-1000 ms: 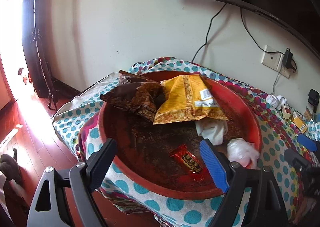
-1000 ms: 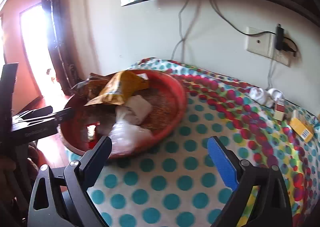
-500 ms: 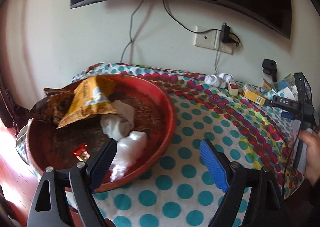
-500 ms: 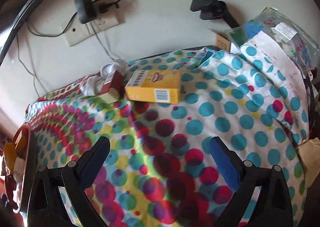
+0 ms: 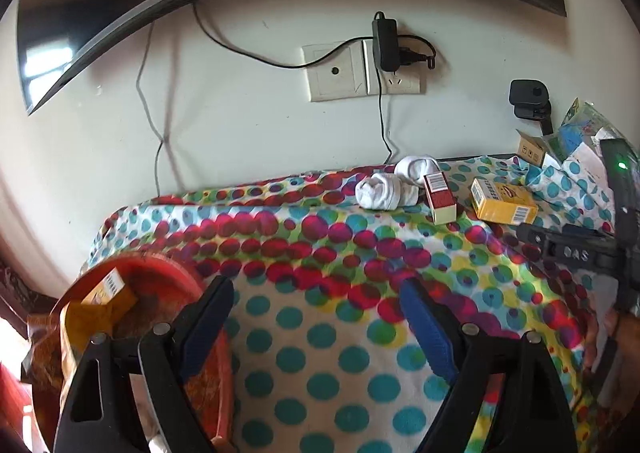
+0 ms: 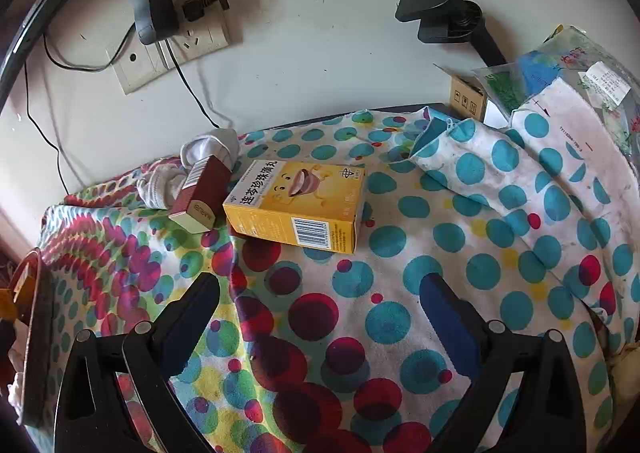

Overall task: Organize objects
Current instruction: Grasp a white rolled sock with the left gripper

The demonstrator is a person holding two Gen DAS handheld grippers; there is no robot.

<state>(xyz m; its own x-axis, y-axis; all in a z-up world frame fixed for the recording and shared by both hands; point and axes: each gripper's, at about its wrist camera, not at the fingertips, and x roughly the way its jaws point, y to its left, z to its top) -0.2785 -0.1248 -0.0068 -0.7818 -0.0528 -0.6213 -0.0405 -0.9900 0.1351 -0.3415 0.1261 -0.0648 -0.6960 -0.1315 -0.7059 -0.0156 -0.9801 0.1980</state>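
Both tools [image 5: 316, 329] [image 6: 320, 317] agape, empty.

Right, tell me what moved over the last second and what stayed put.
Both grippers swung right, away from the round red tray: the left gripper now faces the wall socket, the right gripper the yellow cardboard box. Both stayed open and empty; box, maroon pack and white socks never moved.
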